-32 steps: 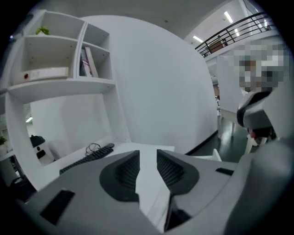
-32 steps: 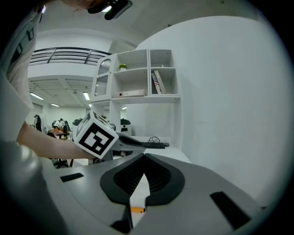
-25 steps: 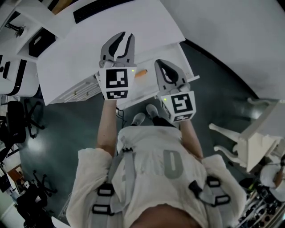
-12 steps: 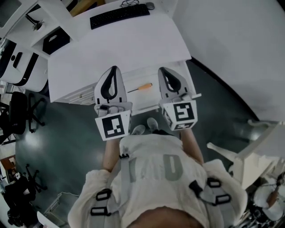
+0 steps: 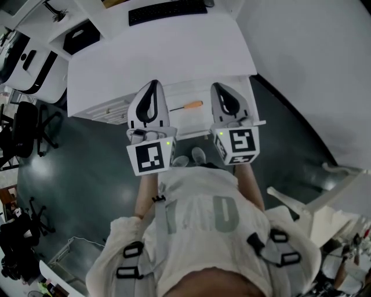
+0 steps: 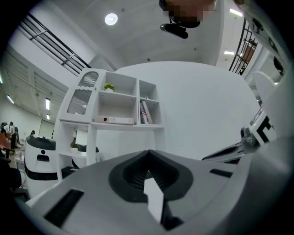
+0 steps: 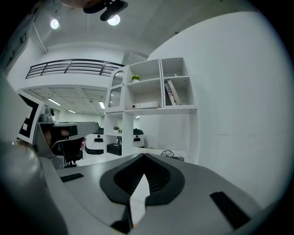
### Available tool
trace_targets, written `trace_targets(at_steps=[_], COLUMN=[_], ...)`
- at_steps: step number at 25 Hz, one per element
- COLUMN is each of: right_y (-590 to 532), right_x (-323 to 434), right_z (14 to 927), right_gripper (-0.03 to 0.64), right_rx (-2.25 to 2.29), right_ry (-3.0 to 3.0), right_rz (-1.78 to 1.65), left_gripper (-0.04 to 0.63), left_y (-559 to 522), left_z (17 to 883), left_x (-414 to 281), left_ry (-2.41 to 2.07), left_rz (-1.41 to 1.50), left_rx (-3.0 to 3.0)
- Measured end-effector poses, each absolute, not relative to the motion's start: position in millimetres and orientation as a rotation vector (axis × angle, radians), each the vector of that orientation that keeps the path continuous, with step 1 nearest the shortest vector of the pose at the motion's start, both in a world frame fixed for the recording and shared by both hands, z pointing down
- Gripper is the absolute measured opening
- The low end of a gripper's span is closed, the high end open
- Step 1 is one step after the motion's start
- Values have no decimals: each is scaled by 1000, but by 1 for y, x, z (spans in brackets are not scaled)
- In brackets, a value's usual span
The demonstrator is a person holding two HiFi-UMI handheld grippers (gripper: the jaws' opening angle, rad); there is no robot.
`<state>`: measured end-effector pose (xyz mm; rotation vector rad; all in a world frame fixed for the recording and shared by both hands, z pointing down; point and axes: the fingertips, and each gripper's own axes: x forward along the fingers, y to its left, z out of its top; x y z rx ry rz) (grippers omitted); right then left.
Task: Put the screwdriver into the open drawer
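White is the desk (image 5: 174, 52), and its front edge runs along the back of the open drawer (image 5: 184, 120), which sticks out toward the person. The screwdriver (image 5: 186, 105) with the orange handle lies flat inside the drawer, and it is the only thing I can see in there. It sits in the gap between the two tongs and touches neither one. The left gripper (image 5: 153, 83) has its jaws pressed together with nothing between them, and so does the right gripper (image 5: 219, 86). Both point at the desk, one over each end of the drawer. The dark floor (image 5: 75, 174) is open on the left as far as a black chair (image 5: 26, 130). On the right a pale curved wall (image 5: 313, 69) comes close to the desk's corner. A black keyboard (image 5: 167, 10) lies at the desk's far edge. Each gripper carries a cube with black and white square marks. The grey letters on the person's shirt (image 5: 203, 214) are too blurry to read. The gripper views show a white shelf (image 7: 151, 87) that holds a few books (image 7: 171, 93).
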<state>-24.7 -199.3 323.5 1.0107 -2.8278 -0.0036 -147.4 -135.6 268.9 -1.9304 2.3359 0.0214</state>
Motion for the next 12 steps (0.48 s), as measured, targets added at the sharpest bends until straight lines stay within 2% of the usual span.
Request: trace_targets(at_steps=[12], right_y=[-196], right_x=[-29], right_z=[323], right_gripper=[5], right_rx=[993], right_ry=[-2842], right_rz=[-5], left_gripper=[5], left_y=[-134], left_z=[265], left_x=[-151], left_ry=[2353], left_rz=[53], left_rx=[-1935])
